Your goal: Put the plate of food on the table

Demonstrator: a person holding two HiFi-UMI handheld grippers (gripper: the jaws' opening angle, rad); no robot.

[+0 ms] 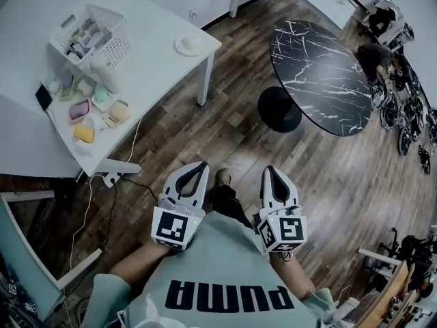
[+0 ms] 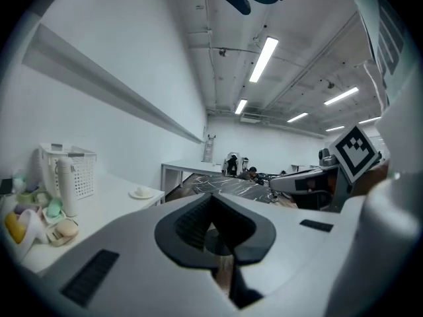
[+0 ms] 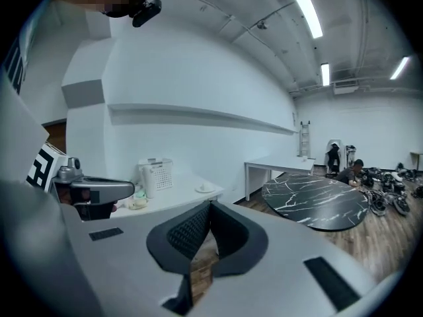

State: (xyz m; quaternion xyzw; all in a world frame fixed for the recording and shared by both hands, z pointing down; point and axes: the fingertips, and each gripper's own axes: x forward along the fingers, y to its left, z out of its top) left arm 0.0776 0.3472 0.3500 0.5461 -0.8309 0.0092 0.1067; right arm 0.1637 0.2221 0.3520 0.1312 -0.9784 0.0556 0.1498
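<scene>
A white saucer with a small pale item [image 1: 189, 44] lies near the corner of the white table [image 1: 157, 60]; it also shows in the left gripper view [image 2: 141, 192] and in the right gripper view [image 3: 206, 188]. Small plates of toy food [image 1: 95, 108] crowd that table's left end. My left gripper [image 1: 201, 164] and right gripper [image 1: 272, 169] are held side by side close to my body, above the wooden floor and well short of both tables. Both are shut with nothing between their jaws [image 2: 211, 197] [image 3: 210, 205].
A white mesh basket [image 1: 92, 33] with items stands at the back of the white table. A round black marble table [image 1: 321, 74] on a black foot stands to the right. People sit among wheels and gear [image 1: 403, 94] at the far right. A cable [image 1: 89, 203] trails on the floor at the left.
</scene>
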